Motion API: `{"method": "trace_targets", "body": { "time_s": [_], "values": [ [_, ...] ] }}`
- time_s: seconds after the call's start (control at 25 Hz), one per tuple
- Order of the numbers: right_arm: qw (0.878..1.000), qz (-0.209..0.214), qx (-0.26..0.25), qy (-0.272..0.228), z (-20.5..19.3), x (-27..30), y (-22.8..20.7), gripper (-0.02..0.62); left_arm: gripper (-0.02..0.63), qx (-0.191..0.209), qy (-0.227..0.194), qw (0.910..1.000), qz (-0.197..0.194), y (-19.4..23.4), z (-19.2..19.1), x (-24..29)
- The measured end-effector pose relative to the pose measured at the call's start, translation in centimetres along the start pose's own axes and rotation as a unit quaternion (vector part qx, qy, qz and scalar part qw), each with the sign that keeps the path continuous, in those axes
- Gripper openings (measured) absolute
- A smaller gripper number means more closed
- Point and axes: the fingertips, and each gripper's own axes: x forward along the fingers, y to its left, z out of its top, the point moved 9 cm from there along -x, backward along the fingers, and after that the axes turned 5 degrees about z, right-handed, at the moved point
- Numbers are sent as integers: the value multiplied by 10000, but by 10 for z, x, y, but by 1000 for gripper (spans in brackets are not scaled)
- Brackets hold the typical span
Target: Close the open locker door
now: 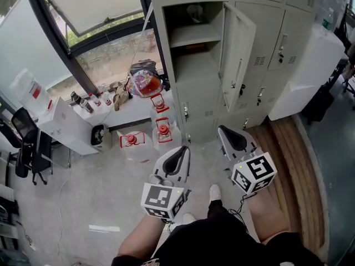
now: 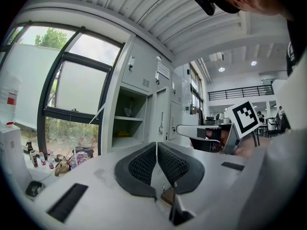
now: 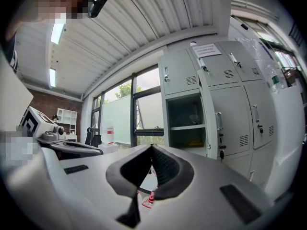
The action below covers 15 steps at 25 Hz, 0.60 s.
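While my left tongs (image 1: pixel 178 151) and right tongs (image 1: pixel 223 131) are both clenched on nothing, the pale grey metal locker door (image 1: pixel 238 51) hangs open well beyond them.

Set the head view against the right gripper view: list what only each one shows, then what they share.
Only the head view shows the colourful bag on the white ledge by the window, the person's white shoe and the wooden floor strip. Only the right gripper view shows the ribbed ceiling, its strip light, the paper notice on an upper locker and a brick wall. Both show the open locker door, the shelf inside that locker, the window beside it and the right gripper, fingers shut.
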Motion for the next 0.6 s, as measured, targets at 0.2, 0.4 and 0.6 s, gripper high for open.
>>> {"method": "trace_targets", "body": {
  "time_s": [0.2, 0.4, 0.6],
  "values": [
    [10000, -72, 1, -16, 1, 7, -29, 54, 23, 11, 38, 10000, -42, -3, 0, 28],
    [9999, -151, 26, 2, 2, 12, -56, 52, 22, 0, 81, 9999, -118, -7, 1, 54],
    [9996, -271, 71, 20, 1, 17, -82, 52, 23, -21, 91, 9998, -180, -9, 2, 79]
  ]
}}
